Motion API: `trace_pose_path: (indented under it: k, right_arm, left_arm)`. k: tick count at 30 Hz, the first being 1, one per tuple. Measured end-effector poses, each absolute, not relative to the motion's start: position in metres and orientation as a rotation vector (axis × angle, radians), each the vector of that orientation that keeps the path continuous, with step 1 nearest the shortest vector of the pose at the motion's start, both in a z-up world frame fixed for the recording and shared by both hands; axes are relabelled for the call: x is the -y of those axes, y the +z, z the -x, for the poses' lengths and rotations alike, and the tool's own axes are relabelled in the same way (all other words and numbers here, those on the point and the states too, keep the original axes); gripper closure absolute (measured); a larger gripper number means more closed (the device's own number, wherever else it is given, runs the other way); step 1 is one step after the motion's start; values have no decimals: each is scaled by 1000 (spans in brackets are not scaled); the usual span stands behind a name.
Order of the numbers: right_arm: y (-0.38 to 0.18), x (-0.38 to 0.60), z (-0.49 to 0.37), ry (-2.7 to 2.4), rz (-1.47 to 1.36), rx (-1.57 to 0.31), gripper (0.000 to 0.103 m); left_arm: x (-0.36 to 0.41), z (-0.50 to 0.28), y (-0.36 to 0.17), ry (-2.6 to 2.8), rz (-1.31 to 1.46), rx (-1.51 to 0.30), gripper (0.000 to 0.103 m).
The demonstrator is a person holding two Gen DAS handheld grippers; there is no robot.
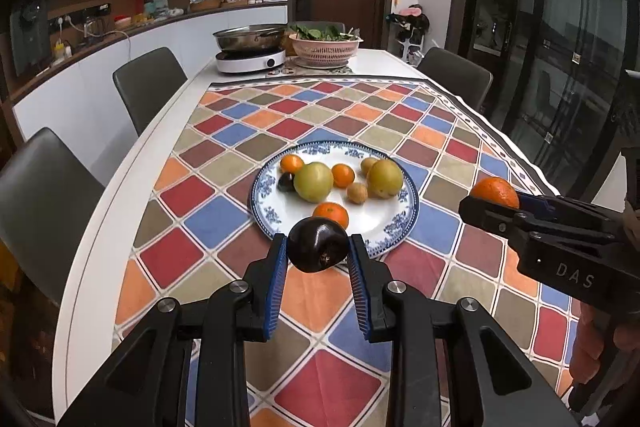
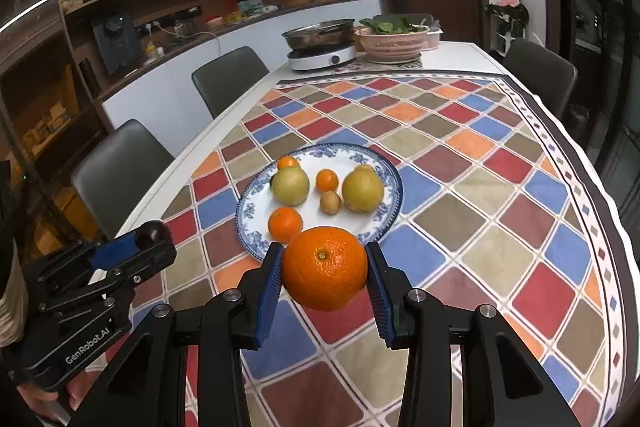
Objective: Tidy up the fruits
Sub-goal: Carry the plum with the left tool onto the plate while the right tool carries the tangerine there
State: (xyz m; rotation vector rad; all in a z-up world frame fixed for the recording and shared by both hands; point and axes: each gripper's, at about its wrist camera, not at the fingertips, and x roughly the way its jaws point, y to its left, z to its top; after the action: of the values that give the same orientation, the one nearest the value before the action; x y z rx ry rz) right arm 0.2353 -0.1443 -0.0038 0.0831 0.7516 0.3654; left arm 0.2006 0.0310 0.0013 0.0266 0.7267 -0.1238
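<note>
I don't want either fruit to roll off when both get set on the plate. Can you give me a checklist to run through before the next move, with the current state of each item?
1. Left gripper grip on the dark plum: ok, pinched between both pads.
2. Right gripper grip on the large orange: ok, held at its widest part.
3. Free space on the blue-patterned plate: ok, bare white area on the near right side.
4. Fruits already on the plate settled: ok, none on the rim.
5. Grippers apart from each other: ok, clear gap in both views.
6. Height of the held fruits above the plate: cannot tell.
</note>
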Motion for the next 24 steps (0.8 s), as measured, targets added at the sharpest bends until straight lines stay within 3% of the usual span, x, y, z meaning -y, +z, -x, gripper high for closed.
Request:
trace_pose_path:
  k: [24]
  right_arm:
    - [-9, 114, -295, 387, -32, -774, 62]
  left_arm:
    - [-41, -267, -7, -174, -83, -749, 73]
